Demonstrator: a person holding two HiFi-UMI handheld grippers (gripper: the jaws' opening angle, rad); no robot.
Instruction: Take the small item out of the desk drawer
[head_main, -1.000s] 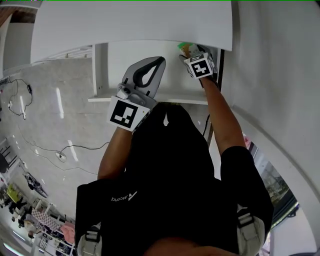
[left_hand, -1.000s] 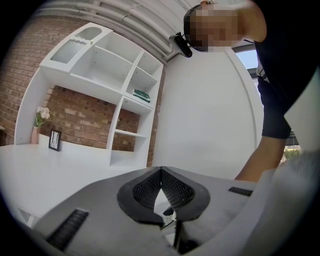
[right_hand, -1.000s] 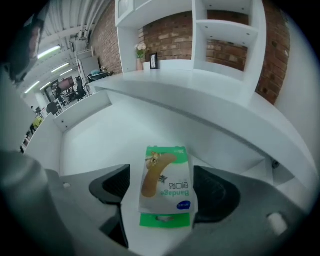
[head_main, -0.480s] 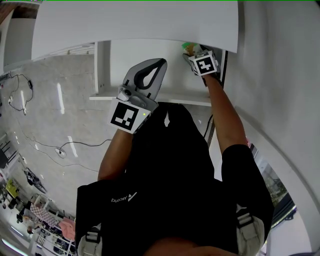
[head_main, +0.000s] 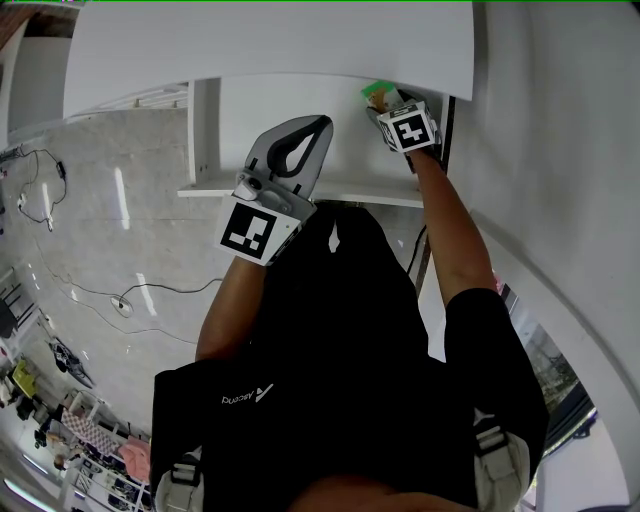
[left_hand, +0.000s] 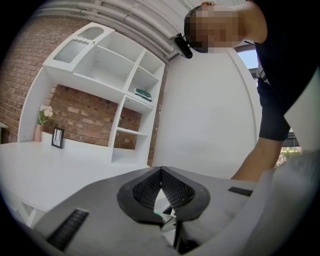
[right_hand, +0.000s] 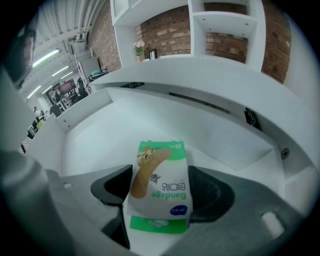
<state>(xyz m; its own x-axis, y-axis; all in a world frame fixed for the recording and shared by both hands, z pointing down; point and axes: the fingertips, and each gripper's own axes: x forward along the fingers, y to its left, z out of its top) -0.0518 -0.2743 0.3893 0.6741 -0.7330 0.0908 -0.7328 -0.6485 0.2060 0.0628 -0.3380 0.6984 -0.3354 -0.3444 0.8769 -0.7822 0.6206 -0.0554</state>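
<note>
At 1 o'clock the worktop (head_main: 270, 45) is hiding most of the bandage box (head_main: 373, 94) as the right gripper (right_hand: 160, 175) is closing around it; the left gripper (left_hand: 161, 172) is hanging shut, empty.

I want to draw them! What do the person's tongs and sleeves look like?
The left tongs and right tongs are grey with black ridged pads. Each carries a white cube printed with black square markers. The right tongs are closing with a bandage box between them. The person wears a black short-sleeved shirt.
</note>
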